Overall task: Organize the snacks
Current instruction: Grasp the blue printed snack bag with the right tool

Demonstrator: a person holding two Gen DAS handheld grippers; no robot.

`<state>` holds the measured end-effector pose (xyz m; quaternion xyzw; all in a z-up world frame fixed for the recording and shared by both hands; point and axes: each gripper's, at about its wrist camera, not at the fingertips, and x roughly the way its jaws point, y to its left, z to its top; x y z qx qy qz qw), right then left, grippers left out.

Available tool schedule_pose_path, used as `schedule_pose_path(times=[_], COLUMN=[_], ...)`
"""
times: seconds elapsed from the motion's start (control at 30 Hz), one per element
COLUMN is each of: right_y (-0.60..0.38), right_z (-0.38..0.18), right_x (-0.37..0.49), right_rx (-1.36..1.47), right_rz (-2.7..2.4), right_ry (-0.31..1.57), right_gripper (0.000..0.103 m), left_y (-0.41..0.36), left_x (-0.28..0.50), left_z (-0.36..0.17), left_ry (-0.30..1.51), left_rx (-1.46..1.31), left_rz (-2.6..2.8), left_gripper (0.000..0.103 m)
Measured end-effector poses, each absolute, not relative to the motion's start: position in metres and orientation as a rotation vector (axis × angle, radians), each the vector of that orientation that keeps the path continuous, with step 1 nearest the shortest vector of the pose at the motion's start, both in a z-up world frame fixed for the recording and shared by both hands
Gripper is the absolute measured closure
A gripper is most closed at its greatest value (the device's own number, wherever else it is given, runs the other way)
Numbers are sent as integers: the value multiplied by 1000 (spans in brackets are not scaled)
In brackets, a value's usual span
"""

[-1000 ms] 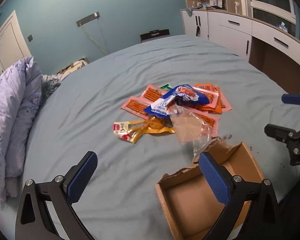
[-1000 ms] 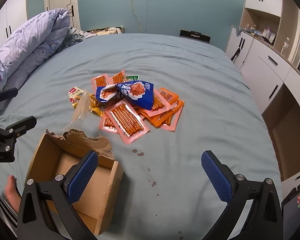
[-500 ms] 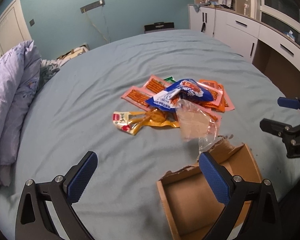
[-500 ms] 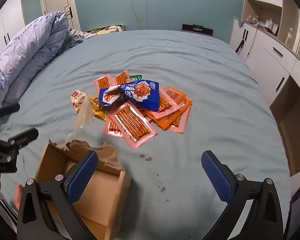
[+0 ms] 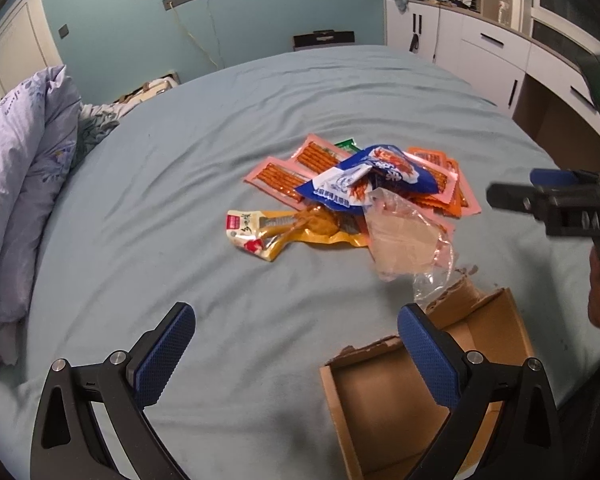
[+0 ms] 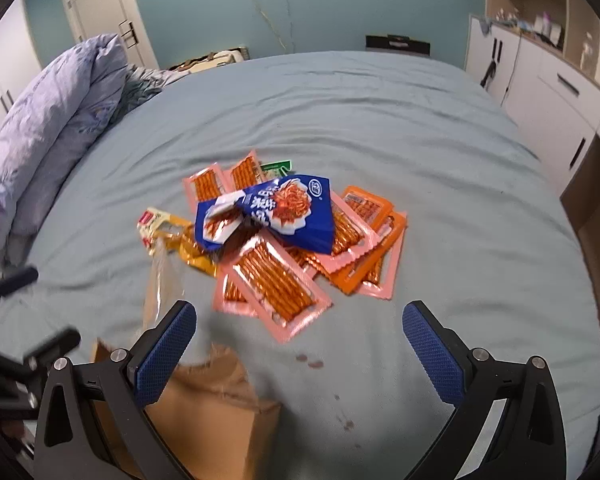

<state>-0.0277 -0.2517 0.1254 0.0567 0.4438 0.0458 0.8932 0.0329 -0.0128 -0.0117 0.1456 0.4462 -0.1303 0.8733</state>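
Both units were empty. The left hand-held gripper [image 5: 296, 340] stood spread wide above the bed [image 5: 180, 168]; the right hand-held gripper [image 6: 298, 340] was equally wide, holding nothing. The snack pile [image 6: 292, 232] lay mid-bed, all packets outside the torn cardboard box [image 5: 384, 396], which sat just beside it. Judged stage: approach, no sorting done. The next move called for lowering onto one packet, likely the nearest pink packet [image 6: 276, 280].

Bed [image 5: 188, 184]: snack packets [image 6: 288, 236], cardboard box [image 5: 384, 396].
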Motion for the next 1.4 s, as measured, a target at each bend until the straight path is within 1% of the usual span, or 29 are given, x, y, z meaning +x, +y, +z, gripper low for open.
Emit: schedule_pose_path(times=[0.2, 0.33, 0.43, 0.57, 0.73, 0.9, 0.93, 0.97, 1.03, 1.1, 1.17, 1.2, 1.23, 1.3, 1.4], right_y=[-260, -255, -247, -228, -199, -144, -137, -129, -120, -116, -119, -125, -134, -161, -200], right_z=[108, 88, 76, 76, 70, 51, 45, 41, 34, 29, 31, 36, 43, 63, 91], right_x=[11, 36, 51, 71, 98, 123, 123, 127, 135, 139, 139, 141, 144, 153, 155], right_rx=[196, 146, 60, -63, -239, -588, -627, -638, -595, -563, -537, -495, -434, -259, -46], right_rz=[68, 83, 64, 74, 52, 76, 89, 109, 173, 183, 198, 211, 224, 243, 267], right_ry=[983, 1040, 1055, 1005, 958, 925, 912, 912, 971, 989, 980, 981, 987, 994, 974], right_gripper=[0, 0, 0, 0, 0, 0, 3, 10, 53, 57, 65, 72, 74, 78, 80], left_y=[-9, -2, 2, 10, 21, 32, 32, 29, 22, 15, 3, -2, -8, -26, -46], left_x=[43, 53, 61, 70, 82, 98, 101, 106, 115, 123, 141, 148, 155, 177, 197], left_z=[-15, -17, -20, -20, -25, -44, -47, -51, -55, -60, -70, -74, -78, -93, -114], left_ry=[949, 982, 1011, 1032, 1041, 1114, 1125, 1129, 1121, 1111, 1117, 1116, 1120, 1183, 1263], left_rx=[330, 275, 226, 166, 171, 165, 175, 204, 271, 343, 424, 451, 474, 490, 482], left_rz=[-234, -233, -240, -250, -213, -191, -191, -195, -208, -221, -269, -293, -320, -431, -526], left_gripper=[0, 0, 0, 0, 0, 0, 0, 0, 0, 0, 0, 0, 0, 0, 0])
